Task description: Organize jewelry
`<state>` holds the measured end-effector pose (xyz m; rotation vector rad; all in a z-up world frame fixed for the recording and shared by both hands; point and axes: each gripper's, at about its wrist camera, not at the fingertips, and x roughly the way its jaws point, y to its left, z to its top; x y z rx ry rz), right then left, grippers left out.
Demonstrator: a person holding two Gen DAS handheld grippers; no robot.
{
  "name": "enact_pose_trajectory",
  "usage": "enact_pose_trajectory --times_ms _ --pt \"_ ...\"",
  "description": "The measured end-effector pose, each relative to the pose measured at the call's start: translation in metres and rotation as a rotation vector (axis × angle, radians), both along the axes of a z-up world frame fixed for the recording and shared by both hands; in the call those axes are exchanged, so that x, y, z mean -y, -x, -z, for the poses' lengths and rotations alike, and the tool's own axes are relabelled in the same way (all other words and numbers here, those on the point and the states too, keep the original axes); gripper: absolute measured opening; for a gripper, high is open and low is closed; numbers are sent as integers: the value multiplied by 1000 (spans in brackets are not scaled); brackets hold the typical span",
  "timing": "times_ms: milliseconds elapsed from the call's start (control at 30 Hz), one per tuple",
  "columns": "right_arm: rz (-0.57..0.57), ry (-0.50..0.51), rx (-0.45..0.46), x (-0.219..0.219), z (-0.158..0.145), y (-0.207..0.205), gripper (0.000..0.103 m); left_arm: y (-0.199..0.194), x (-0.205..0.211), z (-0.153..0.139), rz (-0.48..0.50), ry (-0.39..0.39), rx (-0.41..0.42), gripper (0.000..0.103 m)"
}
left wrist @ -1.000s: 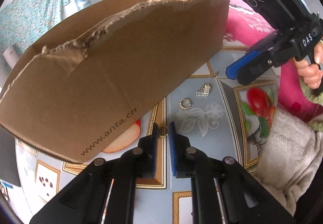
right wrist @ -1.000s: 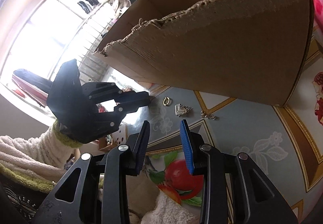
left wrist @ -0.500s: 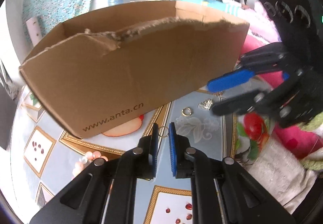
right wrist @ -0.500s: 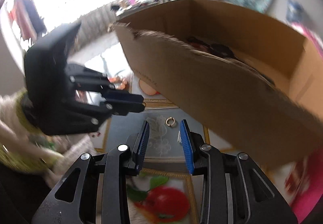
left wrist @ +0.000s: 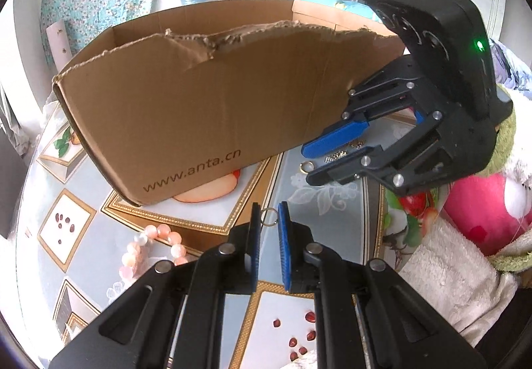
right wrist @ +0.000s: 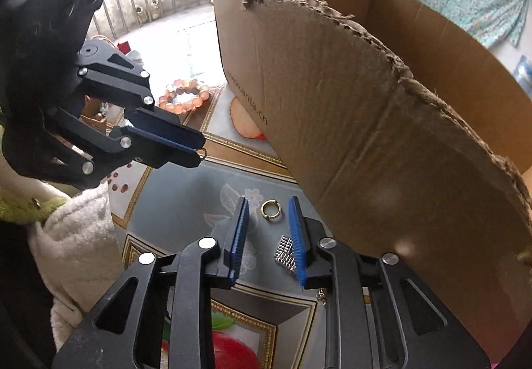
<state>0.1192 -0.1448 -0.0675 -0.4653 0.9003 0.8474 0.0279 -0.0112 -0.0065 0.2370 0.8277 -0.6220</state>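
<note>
My left gripper (left wrist: 269,204) is shut on a small thin ring (left wrist: 270,217), held just above the patterned table (left wrist: 319,202); the right wrist view shows that ring (right wrist: 203,154) sticking out of its tips. My right gripper (right wrist: 268,202) points down over a gold ring (right wrist: 271,210) lying flat on the table. Its jaws are closing with the gold ring between them, and the pads are clear of it. A silver beaded piece (right wrist: 285,252) lies by its right finger. A torn cardboard box (left wrist: 199,109) stands just behind both.
A pink bead bracelet (left wrist: 149,249) lies on the table left of my left gripper. A small clasp (right wrist: 322,294) lies under the right gripper. A white towel (left wrist: 449,269) and a pink plush toy (left wrist: 482,202) sit at the table's right edge.
My right gripper rolled and moved in over the gold ring, and its jaws narrowed. My left gripper rolled level while keeping its ring; the bracelet came into view.
</note>
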Motion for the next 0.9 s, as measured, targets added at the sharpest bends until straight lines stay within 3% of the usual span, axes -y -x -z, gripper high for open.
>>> enact_pose_trajectory --times_ms 100,333,467,900 --pt "8 -11 -14 5 0 -5 9 1 -1 0 0 5 0 10" --pt "41 -39 -28 6 -1 -14 7 2 -5 0 -6 16 6 10" --pt "50 -47 -29 20 -7 -11 1 3 -7 -2 -9 25 9 10" --pt "101 -39 -26 22 -14 -1 3 11 -7 -7 -26 26 26 10"
